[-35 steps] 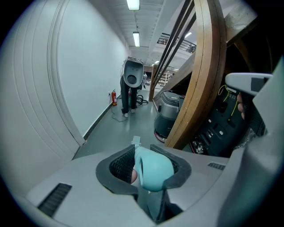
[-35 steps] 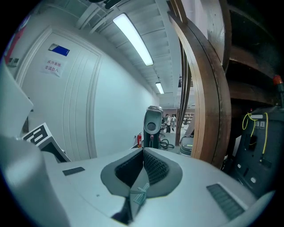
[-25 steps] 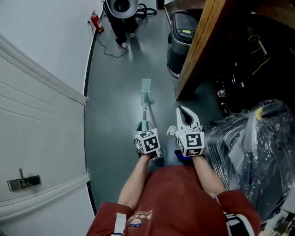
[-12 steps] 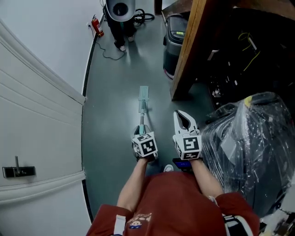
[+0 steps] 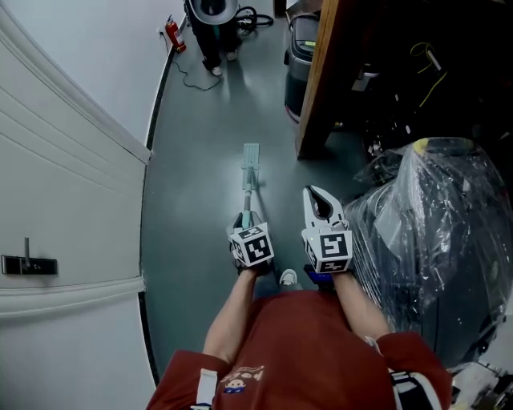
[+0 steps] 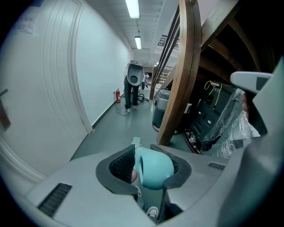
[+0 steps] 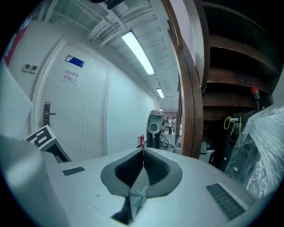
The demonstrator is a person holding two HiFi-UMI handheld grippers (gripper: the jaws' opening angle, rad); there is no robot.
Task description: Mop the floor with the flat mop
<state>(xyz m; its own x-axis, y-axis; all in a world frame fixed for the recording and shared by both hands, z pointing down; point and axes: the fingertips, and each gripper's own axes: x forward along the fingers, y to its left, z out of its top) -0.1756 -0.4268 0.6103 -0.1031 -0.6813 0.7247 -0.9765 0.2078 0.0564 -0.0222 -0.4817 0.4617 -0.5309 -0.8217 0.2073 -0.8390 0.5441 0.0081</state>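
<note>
The flat mop lies out ahead of me on the grey-green floor, its pale head (image 5: 251, 155) flat down and its thin pole (image 5: 248, 200) running back to my left gripper (image 5: 245, 225). In the left gripper view that gripper (image 6: 144, 165) is shut on the teal end of the mop handle (image 6: 154, 167), and the mop head (image 6: 136, 141) peeks out beyond it. My right gripper (image 5: 314, 194) hangs beside the pole, apart from it. Its jaws (image 7: 143, 153) meet with nothing between them, and the mop head (image 7: 139, 195) shows below through the gap.
A white door and wall (image 5: 64, 160) run along the left. On the right stand a slanted wooden beam (image 5: 313, 88), a black bin (image 5: 298, 64) and a plastic-wrapped bulk (image 5: 429, 224). A dark machine (image 5: 210, 20), a floor cable (image 5: 199, 82) and a fire extinguisher (image 5: 174, 34) are far ahead.
The door handle and the plastic-wrapped bulk have slid up the head view, so I have backed away a little. The mop stays in front of me, still held by the left gripper.
</note>
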